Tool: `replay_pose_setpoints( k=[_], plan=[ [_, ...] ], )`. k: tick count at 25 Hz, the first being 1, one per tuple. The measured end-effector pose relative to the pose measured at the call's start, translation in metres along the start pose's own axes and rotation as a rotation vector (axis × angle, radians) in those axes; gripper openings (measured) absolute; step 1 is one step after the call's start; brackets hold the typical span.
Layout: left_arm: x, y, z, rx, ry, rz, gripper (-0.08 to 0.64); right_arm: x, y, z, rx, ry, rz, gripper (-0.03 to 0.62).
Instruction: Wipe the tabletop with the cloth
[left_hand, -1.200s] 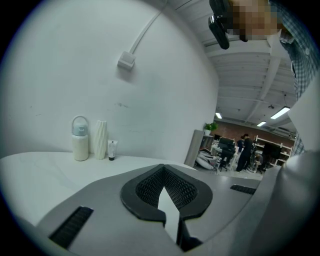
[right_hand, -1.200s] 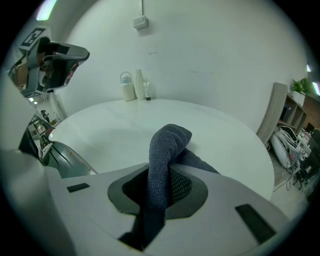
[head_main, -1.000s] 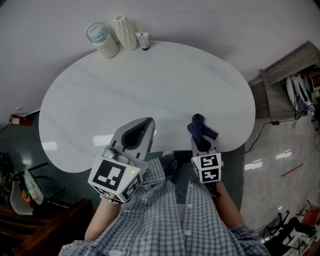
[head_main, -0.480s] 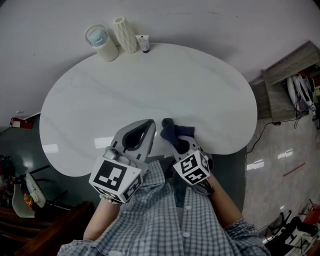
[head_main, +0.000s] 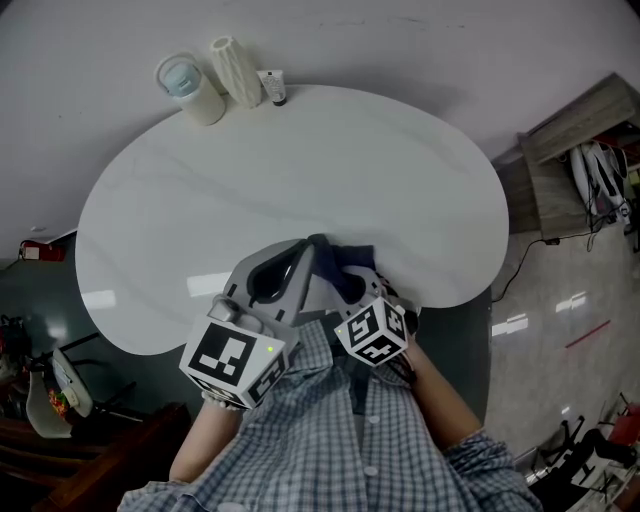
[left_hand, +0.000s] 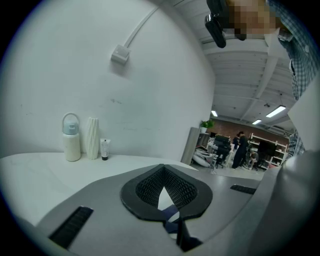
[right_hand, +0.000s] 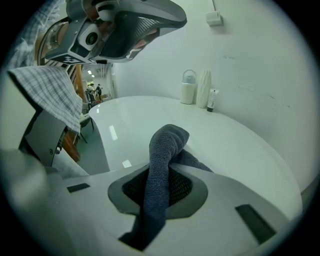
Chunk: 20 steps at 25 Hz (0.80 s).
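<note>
- The white, rounded table (head_main: 300, 170) fills the middle of the head view, with its near edge towards the person.
- The person's checked shirt (head_main: 330, 440) takes up the bottom of the frame.
- The left gripper (head_main: 303, 246) sits at lower centre-left over the near edge of the table. Its jaws are closed tip to tip and grasp nothing. A sliver of dark blue shows through the hollow between them.
- The right gripper (head_main: 346, 286) is just beside it, at lower centre, and angled up and to the left. Its jaws are clenched on the cloth.
- The dark blue cloth (head_main: 350, 262) sticks out beyond the right jaws in a bunched fold. It lies on the table near the front edge, close beside the left jaw tips.
- A pale bottle with a handle (head_main: 188, 88) stands at the table's far edge, in the upper left.
- A white ribbed vase (head_main: 236, 70) stands upright just right of the bottle.
- A small tube with a dark cap (head_main: 273, 87) stands just right of the vase.
</note>
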<state>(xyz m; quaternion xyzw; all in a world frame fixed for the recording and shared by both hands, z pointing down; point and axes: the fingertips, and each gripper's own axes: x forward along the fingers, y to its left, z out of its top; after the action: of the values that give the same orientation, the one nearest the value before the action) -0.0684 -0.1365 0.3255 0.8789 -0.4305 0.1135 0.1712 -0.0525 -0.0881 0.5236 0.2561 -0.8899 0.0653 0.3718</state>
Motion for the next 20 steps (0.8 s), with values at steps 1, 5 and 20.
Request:
replay_pose_setpoints(
  k=[1,5,20],
  plan=[
    [0.001,-0.002,0.000,-0.003,0.000,0.004,0.005,-0.001,-0.004,-0.001,0.005,0.000,-0.004,0.052],
    [0.008,-0.012,0.002,-0.011,0.004,0.005,0.005,-0.006,-0.029,-0.008,0.064,-0.002,-0.027,0.052],
    [0.035,-0.054,0.005,-0.036,0.000,0.038,0.005,-0.041,-0.120,-0.055,0.206,0.008,-0.142,0.052]
  ],
)
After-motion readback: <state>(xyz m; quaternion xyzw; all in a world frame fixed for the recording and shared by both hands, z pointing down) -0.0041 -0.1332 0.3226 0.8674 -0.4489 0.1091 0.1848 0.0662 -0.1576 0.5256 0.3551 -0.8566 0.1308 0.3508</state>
